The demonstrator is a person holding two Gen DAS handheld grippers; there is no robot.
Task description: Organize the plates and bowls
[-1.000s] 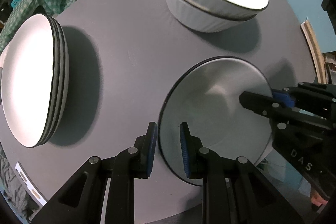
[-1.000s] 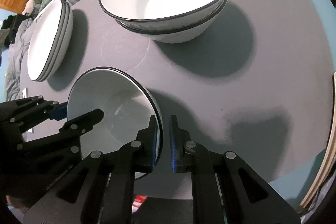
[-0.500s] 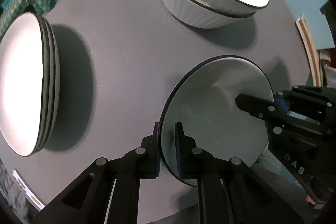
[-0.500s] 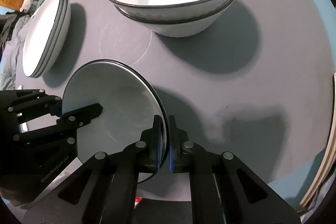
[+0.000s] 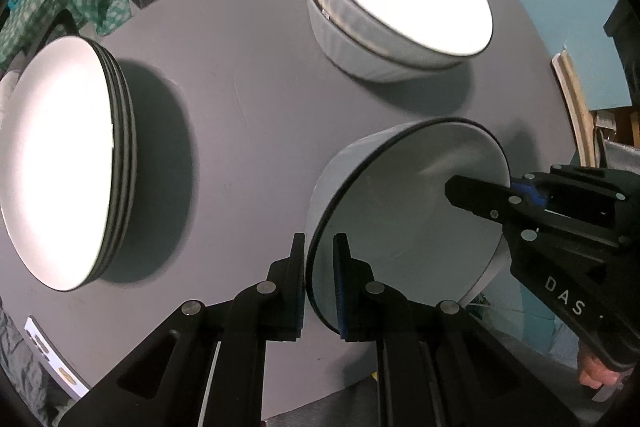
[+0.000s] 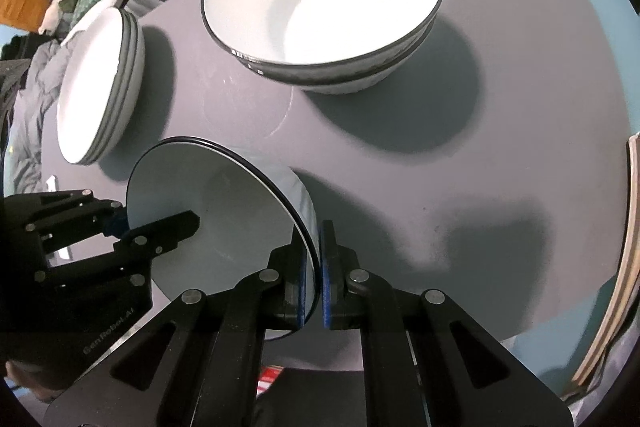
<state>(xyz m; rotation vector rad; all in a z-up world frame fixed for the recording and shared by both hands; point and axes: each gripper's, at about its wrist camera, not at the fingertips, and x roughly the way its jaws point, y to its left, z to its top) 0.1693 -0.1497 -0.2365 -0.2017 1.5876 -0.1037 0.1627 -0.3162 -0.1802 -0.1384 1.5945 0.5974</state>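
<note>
Single white bowl [image 5: 404, 211] with a dark rim, tilted above the near edge of the round grey table [image 5: 248, 75]. Left gripper [image 5: 318, 283] and right gripper [image 6: 314, 279] each pinch opposite rims. Beyond: two nested bowls [image 5: 396, 7]; stacked plates [image 5: 68, 163] at left.

A white bowl [image 5: 404, 211] with a thin black rim sits tilted at 4 o'clock in the left wrist view, its outer wall showing on the upper left. Two matching bowls [image 5: 396, 3], nested and upright, stand at 1 o'clock. A stack of white, black-rimmed plates [image 5: 60, 163] lies at 9 o'clock, well apart from both, all over a round grey table [image 5: 240, 99].
</note>
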